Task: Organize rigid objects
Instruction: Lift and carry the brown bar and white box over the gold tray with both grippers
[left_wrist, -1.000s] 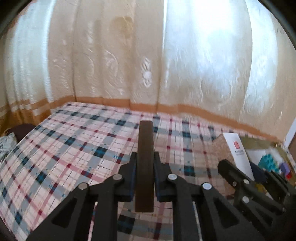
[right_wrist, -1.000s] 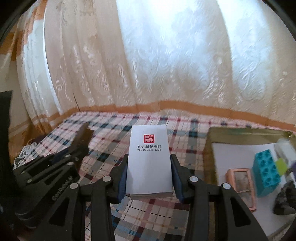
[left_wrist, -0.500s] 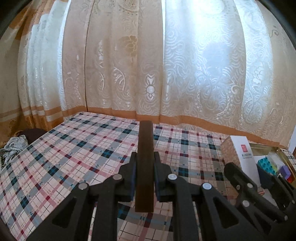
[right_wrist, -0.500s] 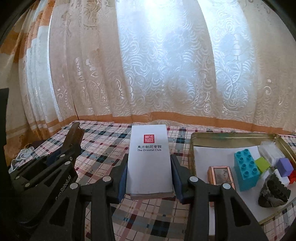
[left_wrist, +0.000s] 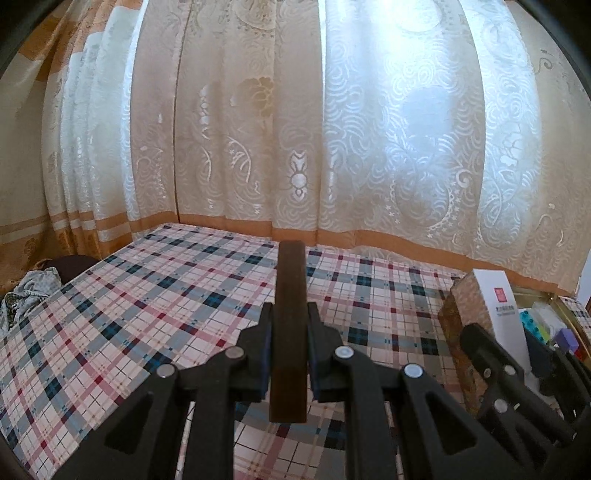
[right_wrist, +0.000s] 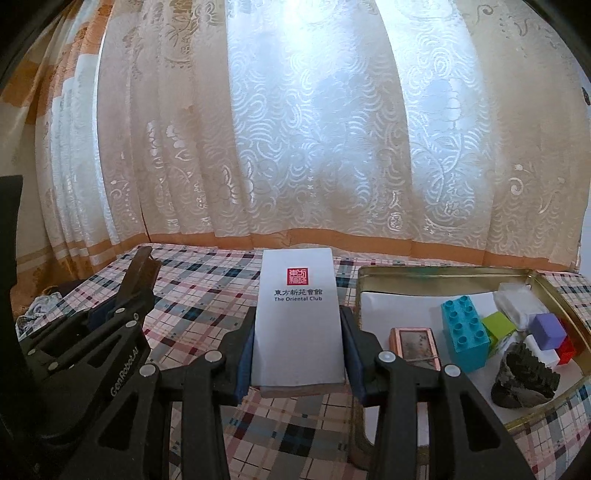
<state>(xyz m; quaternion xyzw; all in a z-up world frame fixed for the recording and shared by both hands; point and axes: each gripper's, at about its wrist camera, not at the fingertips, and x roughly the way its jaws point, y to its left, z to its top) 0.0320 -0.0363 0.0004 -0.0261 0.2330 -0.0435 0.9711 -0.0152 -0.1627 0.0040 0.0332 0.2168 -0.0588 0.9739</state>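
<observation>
Lace curtain (left_wrist: 369, 129) backed the plaid-cloth table (left_wrist: 147, 314). Left gripper (left_wrist: 290, 350) was clamped tight on a thin dark-brown wooden slat (left_wrist: 291, 314), edge-on, pointing to 12 o'clock. Right gripper (right_wrist: 297, 354) pinched a white rectangular card box (right_wrist: 299, 317) by its long sides, smooth printed face up. Gold metal tin (right_wrist: 443, 275) sat at 3 o'clock, paper-lined, holding a studded blue plastic brick (right_wrist: 465, 332) and a copper-framed tile (right_wrist: 415, 343). Likely best: lower the box flat into the free near-left corner, clearing the rim.
</observation>
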